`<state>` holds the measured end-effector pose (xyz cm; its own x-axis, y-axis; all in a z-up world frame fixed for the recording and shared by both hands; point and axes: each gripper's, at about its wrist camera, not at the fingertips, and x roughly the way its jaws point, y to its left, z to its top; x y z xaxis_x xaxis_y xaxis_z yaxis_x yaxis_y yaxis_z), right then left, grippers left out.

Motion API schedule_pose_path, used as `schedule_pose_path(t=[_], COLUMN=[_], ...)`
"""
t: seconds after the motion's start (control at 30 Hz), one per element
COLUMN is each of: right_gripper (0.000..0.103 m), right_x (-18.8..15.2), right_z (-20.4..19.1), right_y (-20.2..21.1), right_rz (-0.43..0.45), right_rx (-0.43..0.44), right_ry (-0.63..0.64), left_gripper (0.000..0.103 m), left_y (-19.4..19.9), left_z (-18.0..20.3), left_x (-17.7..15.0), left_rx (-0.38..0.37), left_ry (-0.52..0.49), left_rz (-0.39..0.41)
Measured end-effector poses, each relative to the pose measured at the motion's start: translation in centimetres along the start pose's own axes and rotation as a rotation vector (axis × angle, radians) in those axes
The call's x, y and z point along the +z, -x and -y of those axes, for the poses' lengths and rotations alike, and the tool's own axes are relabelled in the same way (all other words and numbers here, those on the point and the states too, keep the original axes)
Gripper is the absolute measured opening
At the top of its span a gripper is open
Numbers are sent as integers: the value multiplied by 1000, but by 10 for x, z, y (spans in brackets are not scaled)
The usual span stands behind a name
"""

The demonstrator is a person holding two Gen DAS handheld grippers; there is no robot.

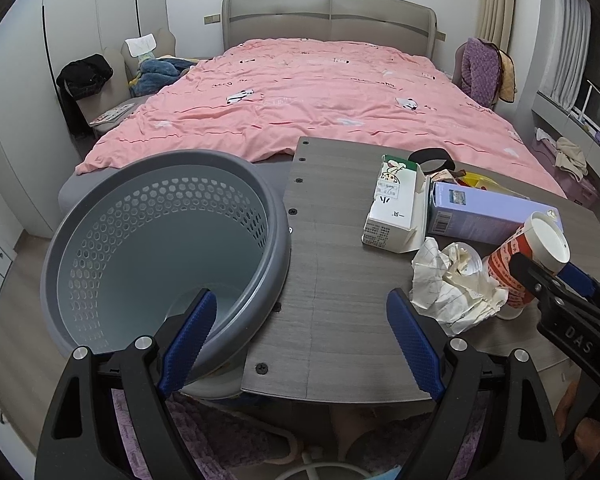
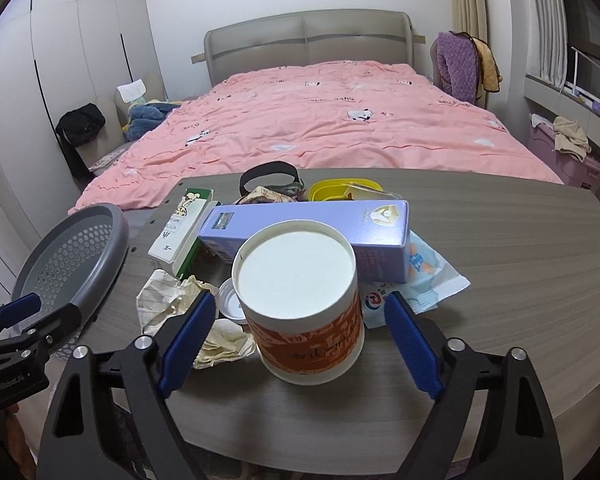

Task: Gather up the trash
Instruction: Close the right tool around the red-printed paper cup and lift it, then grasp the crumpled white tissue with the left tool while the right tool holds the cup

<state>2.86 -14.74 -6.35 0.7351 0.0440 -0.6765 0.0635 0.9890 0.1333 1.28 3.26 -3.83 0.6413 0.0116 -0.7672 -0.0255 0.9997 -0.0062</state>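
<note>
So, closest to me: right gripper (image 2: 300,344) is spread wide w/ the cup (image 2: 300,304) sitting between its blue pads (image 2: 190,340), neither pad touching yet as far as I can tell. Cup's upside down on the table (image 2: 480,280), white base facing up and toward the lens, orange print round the wall. Long axis roughly vertical, top tilted a bit toward me; the wider mouth end looks to be the one on the wood.

Handling guess: paper, empty, v. light, wall thin and easy to crush. I'd pinch mid-wall on the printed band, gentle squeeze, not near the soft open end.

Left gripper (image 1: 300,340) is also wide open, holding nothing; its left pad hangs over the bin (image 1: 100,248) rim, right pad over bare table. Bin sits off the table's left edge, mouth tipped toward me, looks empty.

Just past the cup, to its left: crumpled paper (image 2: 168,300) and a small clear lid, touching or nearly so. Right of it, a flat plastic wrapper (image 2: 424,280). Behind: purple box (image 2: 312,232) lying crosswise, milk carton (image 2: 180,232) beside it further left. Beyond all that, the bed (image 2: 320,128).
</note>
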Motion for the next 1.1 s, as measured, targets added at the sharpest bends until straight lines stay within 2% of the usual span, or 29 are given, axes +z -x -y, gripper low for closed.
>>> schedule_pose_path(t=[0.03, 0.1, 0.13, 0.63, 0.9, 1.1], right_gripper=[76, 61, 61, 60, 60, 60], right_x=[0, 0, -1, -13, -19, -20], right_z=[-1, -1, -1, 12, 31, 44], right_y=[-2, -6, -5, 22, 58, 80], right_rz=[-8, -22, -21, 12, 55, 104], right_rx=[0, 1, 3, 24, 44, 24], right_ry=[-1, -3, -4, -30, -51, -39], left_gripper=[83, 83, 83, 83, 83, 83], left_y=[-1, -2, -2, 5, 12, 15], left_z=[0, -1, -1, 9, 36, 55], left_x=[0, 1, 1, -2, -7, -9], left_rx=[-2, -7, -10, -68, -112, -162], left_ry=[1, 3, 4, -22, -88, -125], left_rz=[-1, -2, -1, 8, 9, -5])
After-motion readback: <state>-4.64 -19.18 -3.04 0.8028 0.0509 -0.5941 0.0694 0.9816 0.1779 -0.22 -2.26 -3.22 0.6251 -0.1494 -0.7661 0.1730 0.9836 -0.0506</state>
